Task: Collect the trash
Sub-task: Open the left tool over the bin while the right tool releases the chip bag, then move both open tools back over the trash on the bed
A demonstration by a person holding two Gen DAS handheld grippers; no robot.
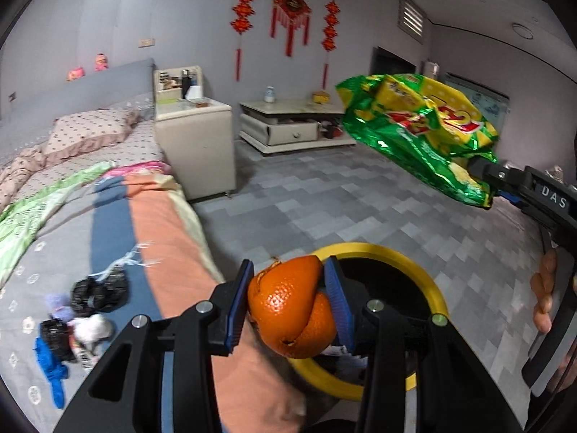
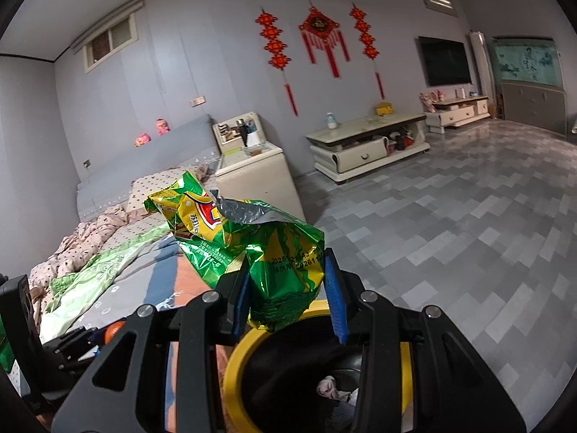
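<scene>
Between the left tongs [image 1: 286,303] sits glossy, dimpled orange peel [image 1: 292,310]. The right tongs [image 2: 286,296] pinch a crinkled, shiny foil bag [image 2: 259,245]. Below both, the bin [image 1: 429,281] has a smooth yellow plastic rim. The tongs themselves are matt black plastic with ribbed blue pads [image 1: 238,306].

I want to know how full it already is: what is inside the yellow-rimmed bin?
The bin has a black liner with some crumpled pale trash at the bottom. The right gripper and its snack bag cover the rest.

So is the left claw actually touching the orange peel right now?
Touching. In the left wrist view, the left claw has its blue pads pressed against both sides of the orange peel, holding it above the yellow-rimmed bin.
</scene>
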